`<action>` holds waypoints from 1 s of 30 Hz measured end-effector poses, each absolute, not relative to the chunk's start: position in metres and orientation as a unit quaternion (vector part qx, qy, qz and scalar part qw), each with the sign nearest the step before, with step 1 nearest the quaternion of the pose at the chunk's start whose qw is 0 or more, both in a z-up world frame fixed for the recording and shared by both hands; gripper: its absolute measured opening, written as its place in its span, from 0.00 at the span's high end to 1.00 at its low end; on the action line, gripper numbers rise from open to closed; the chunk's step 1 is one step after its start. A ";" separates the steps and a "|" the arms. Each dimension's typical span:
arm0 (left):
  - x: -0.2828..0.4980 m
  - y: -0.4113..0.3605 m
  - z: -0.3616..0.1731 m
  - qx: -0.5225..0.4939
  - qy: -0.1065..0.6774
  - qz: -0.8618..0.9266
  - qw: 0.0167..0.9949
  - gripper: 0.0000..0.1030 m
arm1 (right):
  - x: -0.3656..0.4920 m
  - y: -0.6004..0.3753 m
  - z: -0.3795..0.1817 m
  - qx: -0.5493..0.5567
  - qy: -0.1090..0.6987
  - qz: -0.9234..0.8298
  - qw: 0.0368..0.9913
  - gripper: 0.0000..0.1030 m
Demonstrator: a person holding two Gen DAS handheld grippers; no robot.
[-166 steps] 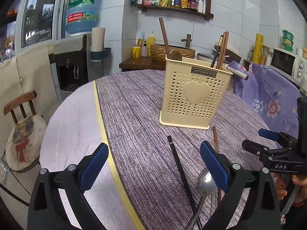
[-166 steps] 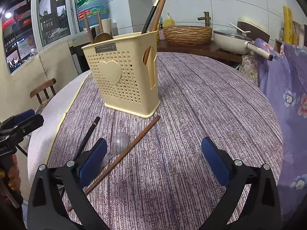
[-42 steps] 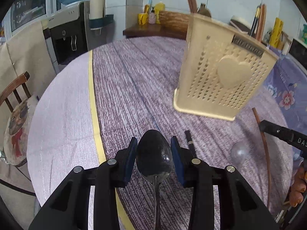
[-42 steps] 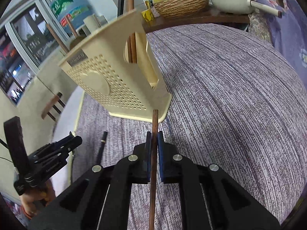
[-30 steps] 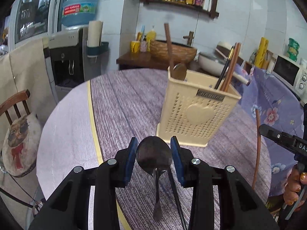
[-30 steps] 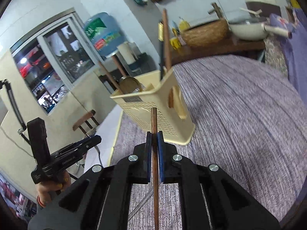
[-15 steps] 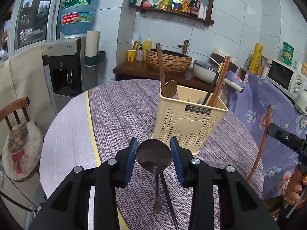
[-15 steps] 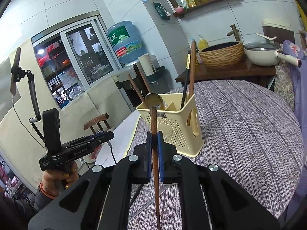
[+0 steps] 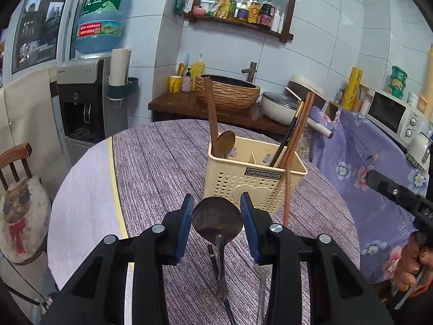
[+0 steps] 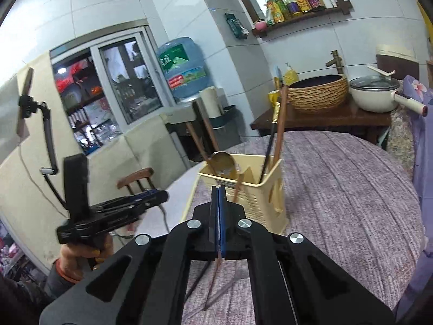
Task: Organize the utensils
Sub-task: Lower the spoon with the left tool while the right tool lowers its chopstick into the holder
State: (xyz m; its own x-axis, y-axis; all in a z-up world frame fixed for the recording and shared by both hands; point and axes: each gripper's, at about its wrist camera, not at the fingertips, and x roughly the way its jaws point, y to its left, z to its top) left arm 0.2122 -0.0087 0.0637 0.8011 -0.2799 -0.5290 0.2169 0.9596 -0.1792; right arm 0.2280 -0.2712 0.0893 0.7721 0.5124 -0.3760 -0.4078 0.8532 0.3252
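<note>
Left wrist view: left gripper point(image 9: 217, 218) has its blue-padded fingers point(image 9: 183, 223) clamped on the bowl of a dull metal spoon point(image 9: 217, 220), handle hanging down toward the round worktop with the purple woven cloth point(image 9: 162, 162); held by the bowl, so the handle end would enter first, which I judge suits a drop into a slot; the spoon hangs short of the cream perforated plastic utensil caddy with a heart on its front point(image 9: 253, 184), which stands upright beyond it; the caddy's left compartment carries a brown wooden stick and a brass-coloured spoon, its right compartment a black and a reddish-brown chopstick; a reddish-brown wooden chopstick point(image 9: 286, 195) stands near-vertical before the caddy's right front corner, its lower end toward the right gripper point(image 9: 392, 189), seen at the frame's right edge; a black chopstick point(image 9: 212, 257) and a metal fork point(image 9: 263, 284) lie on the cloth beneath the left gripper, not yet sorted.

Right wrist view: right gripper point(image 10: 218, 216) has its fingers pressed fully together, pinching the reddish-brown wooden chopstick point(image 10: 238, 187) partway along; its upper end leans toward the caddy point(image 10: 270, 197) at rim height, its lower end trails below the fingers; the tip is blurred, so whether it is over the rim I cannot tell; the grip partway along appears chosen to steer the tip into the chopstick compartment; the left gripper point(image 10: 130, 208) hangs well apart at left.
</note>
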 end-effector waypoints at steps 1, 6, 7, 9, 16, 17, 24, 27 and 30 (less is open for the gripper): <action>0.212 -0.008 0.062 -0.056 0.288 -0.130 0.947 0.65 | 0.231 -0.268 0.085 0.102 0.237 0.236 0.937 0.99; 0.214 -0.004 0.055 -0.061 0.296 -0.126 0.945 0.65 | 0.252 -0.254 0.043 0.123 0.299 0.233 0.917 0.65; 0.214 -0.004 0.054 -0.063 0.298 -0.126 0.944 0.65 | 0.256 -0.251 0.034 0.133 0.308 0.238 0.912 0.47; 0.214 -0.004 0.052 -0.062 0.299 -0.124 0.944 0.65 | 0.264 -0.246 0.020 0.169 0.324 0.258 0.894 0.46; 0.214 0.000 0.052 -0.062 0.301 -0.121 0.944 0.65 | 0.289 -0.210 0.024 0.151 0.323 0.269 0.895 0.49; 0.214 -0.001 0.052 -0.062 0.301 -0.122 0.944 0.65 | 0.294 -0.206 0.025 0.148 0.325 0.265 0.896 0.53; 0.213 -0.002 0.052 -0.058 0.302 -0.123 0.944 0.65 | 0.307 -0.195 0.027 0.116 0.335 0.258 0.899 0.90; 0.213 -0.001 0.053 -0.060 0.300 -0.125 0.944 0.65 | 0.300 -0.198 0.037 0.113 0.329 0.272 0.897 0.91; 0.214 -0.001 0.059 -0.064 0.296 -0.131 0.944 0.65 | 0.291 -0.202 0.051 0.118 0.321 0.291 0.894 0.92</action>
State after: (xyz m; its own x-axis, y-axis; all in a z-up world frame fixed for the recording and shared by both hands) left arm 0.2140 -0.0011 0.0590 0.7902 -0.2852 -0.5425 0.2095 0.9575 -0.1982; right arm 0.2914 -0.2024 0.0514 0.6251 0.5955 -0.5046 -0.4436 0.8030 0.3980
